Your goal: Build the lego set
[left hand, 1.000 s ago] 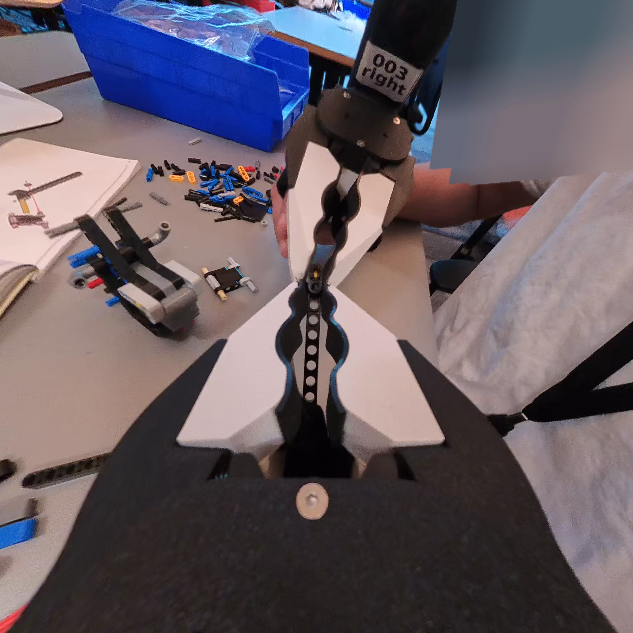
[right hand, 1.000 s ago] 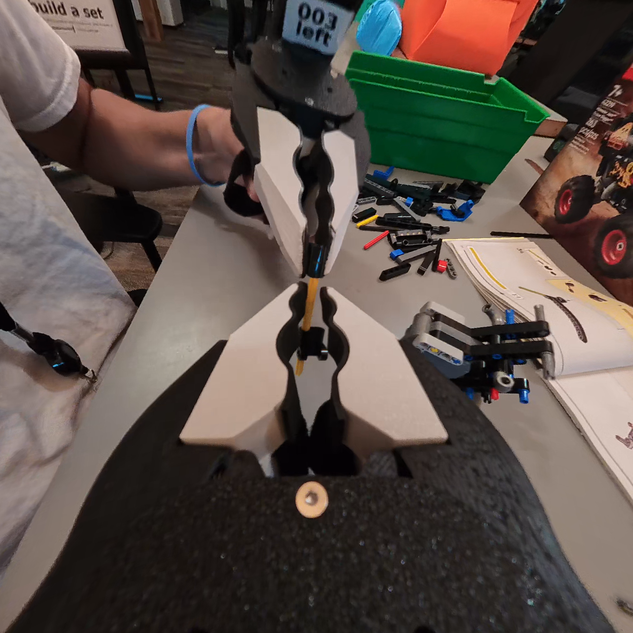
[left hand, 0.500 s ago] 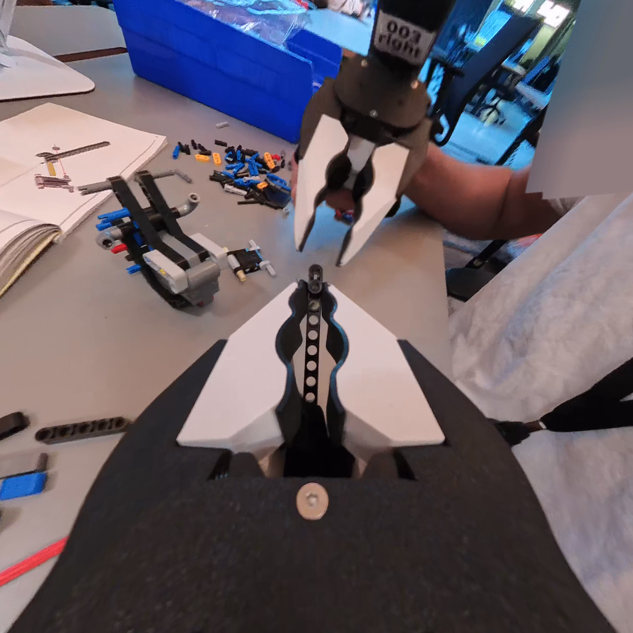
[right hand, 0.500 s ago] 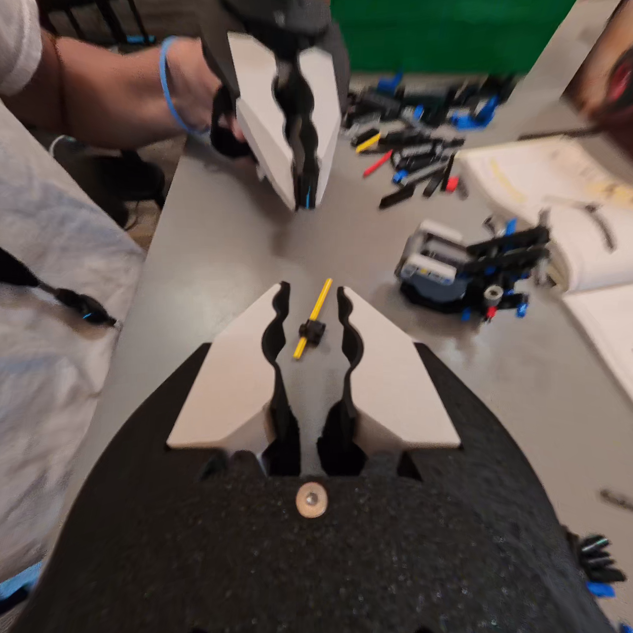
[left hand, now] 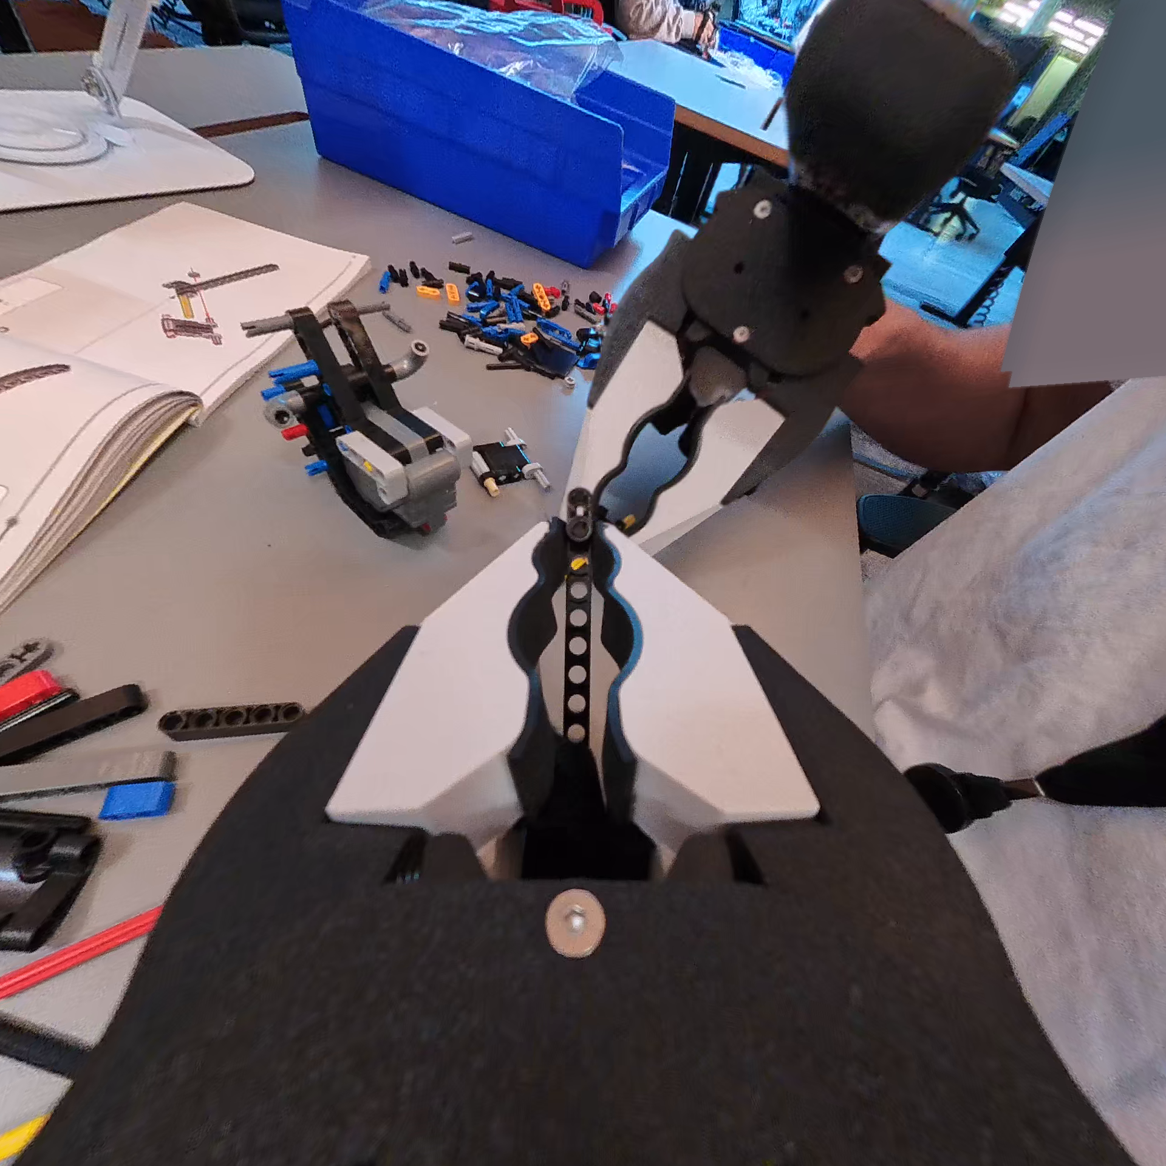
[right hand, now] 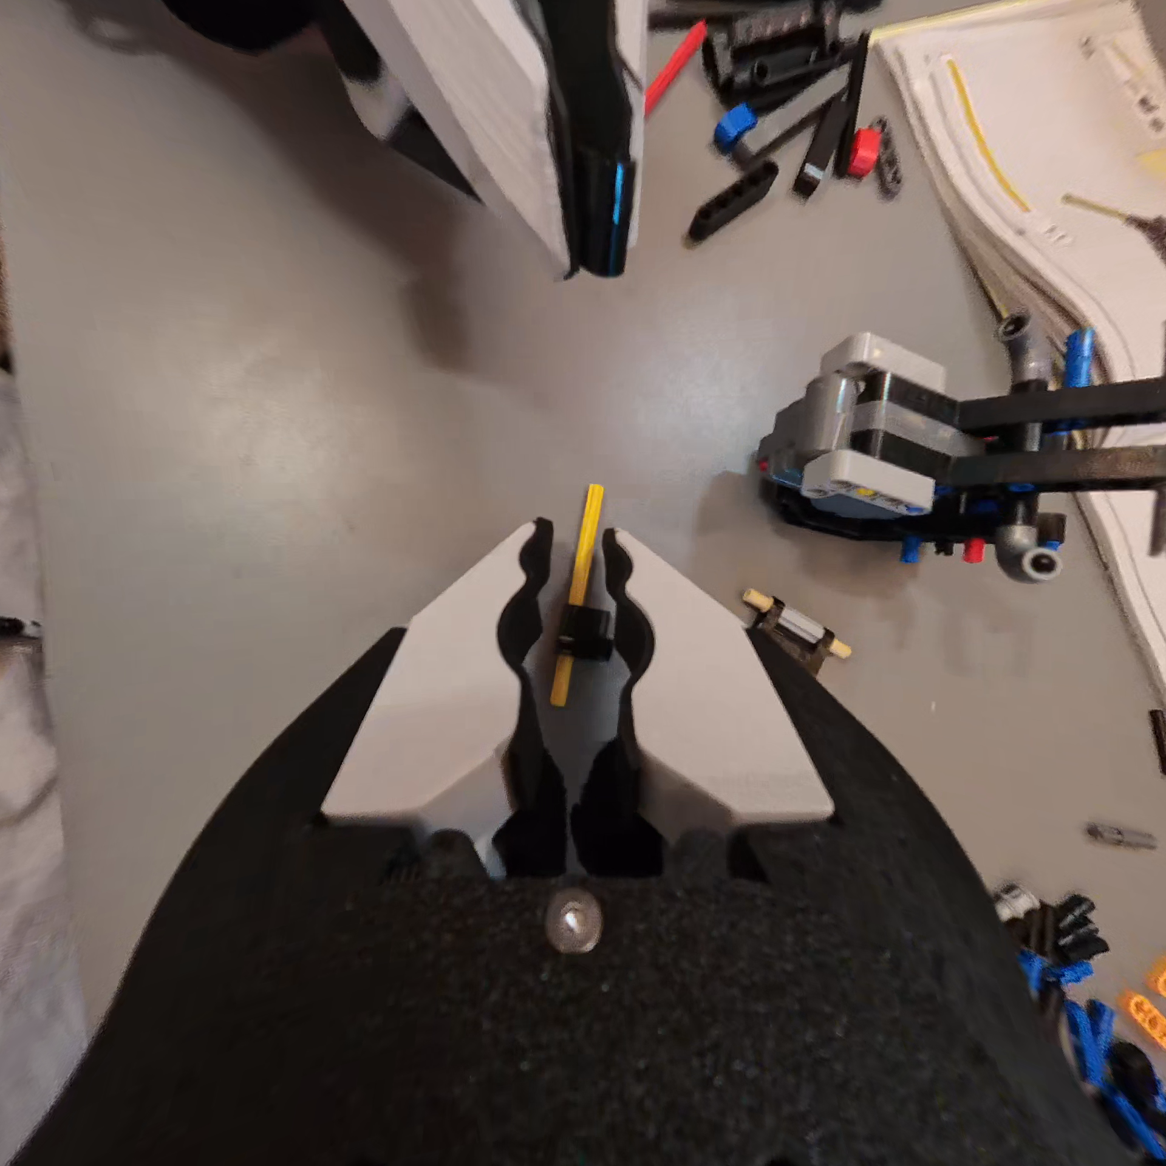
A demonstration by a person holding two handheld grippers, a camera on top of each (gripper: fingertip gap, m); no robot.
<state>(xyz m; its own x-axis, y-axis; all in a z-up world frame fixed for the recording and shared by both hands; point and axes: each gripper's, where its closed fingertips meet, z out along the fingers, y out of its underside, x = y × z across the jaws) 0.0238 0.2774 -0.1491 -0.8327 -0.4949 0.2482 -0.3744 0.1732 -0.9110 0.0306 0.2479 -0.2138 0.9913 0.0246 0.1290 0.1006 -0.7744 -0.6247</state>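
My left gripper (left hand: pixel 577 536) is shut on a long black holed beam (left hand: pixel 577 637) that runs up between its fingers, held above the grey table (left hand: pixel 189 568). My right gripper (right hand: pixel 575 529) is open and low over the table. A yellow axle with a black bush (right hand: pixel 583 606) lies on the table between its fingers. In the left wrist view the right gripper (left hand: pixel 621 514) points down just beyond the beam's tip. In the right wrist view the left gripper (right hand: pixel 596 252) hangs above and beyond the axle.
A partly built grey, black and blue model (left hand: pixel 378 441) (right hand: pixel 883 454) lies beside a small black piece with tan pins (left hand: pixel 508 464) (right hand: pixel 795 624). An open instruction booklet (left hand: pixel 126 353), a blue bin (left hand: pixel 479 132), a pile of small parts (left hand: pixel 517 315) and loose beams (left hand: pixel 230 719) are around. Some 7 cm of space lies between my two pairs of fingers.
My right gripper opened and let go of the yellow axle, which dropped to the table. It has since come down with its fingers either side of it. My left gripper keeps the beam.
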